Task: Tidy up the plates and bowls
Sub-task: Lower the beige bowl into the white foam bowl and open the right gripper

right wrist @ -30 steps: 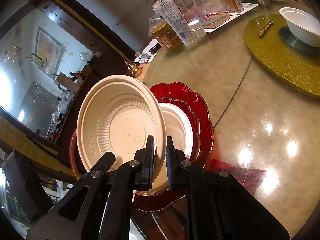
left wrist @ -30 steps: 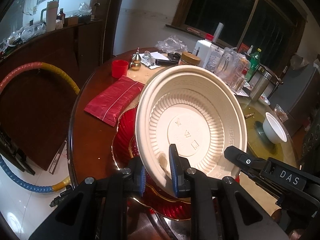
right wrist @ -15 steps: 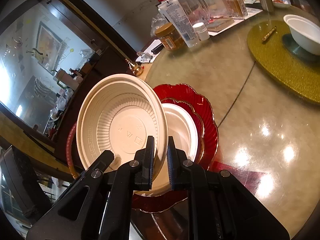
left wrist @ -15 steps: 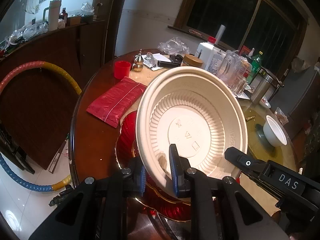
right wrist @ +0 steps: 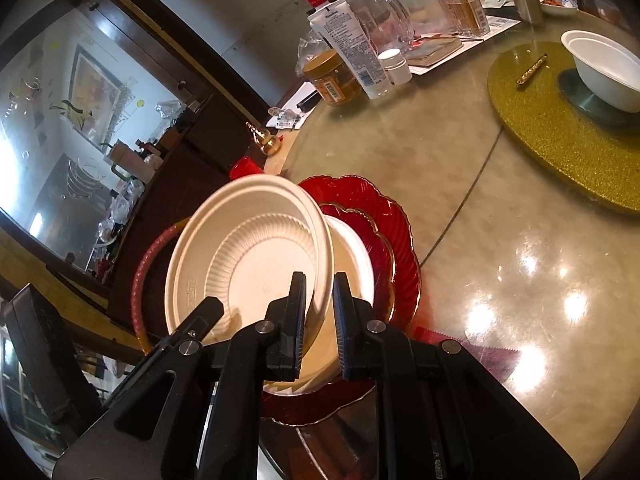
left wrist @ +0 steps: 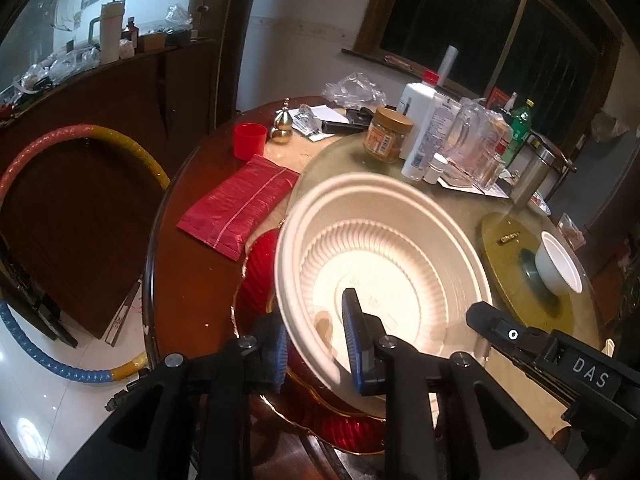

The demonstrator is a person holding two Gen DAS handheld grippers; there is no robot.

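Note:
A cream ribbed bowl (left wrist: 384, 264) is held tilted above a stack of red scalloped plates (left wrist: 260, 264). My left gripper (left wrist: 316, 344) straddles the bowl's near rim with jaws apart, not pinching it. My right gripper (right wrist: 320, 312) is shut on the bowl's (right wrist: 248, 264) opposite rim. Behind it a white plate (right wrist: 352, 256) lies on the red plates (right wrist: 384, 224). A small white bowl (right wrist: 604, 68) sits on a gold turntable mat (right wrist: 560, 136) at the far right.
A red packet (left wrist: 240, 204), a red cup (left wrist: 249, 141), a gold gourd (left wrist: 281, 128), a jar (left wrist: 386, 134), bottles and glassware (left wrist: 460, 136) crowd the table's far side. A hoop (left wrist: 80, 140) leans left of the table.
The bowl has tipped down from nearly upright toward level. The left gripper's jaws have widened around its rim. The right gripper keeps its hold.

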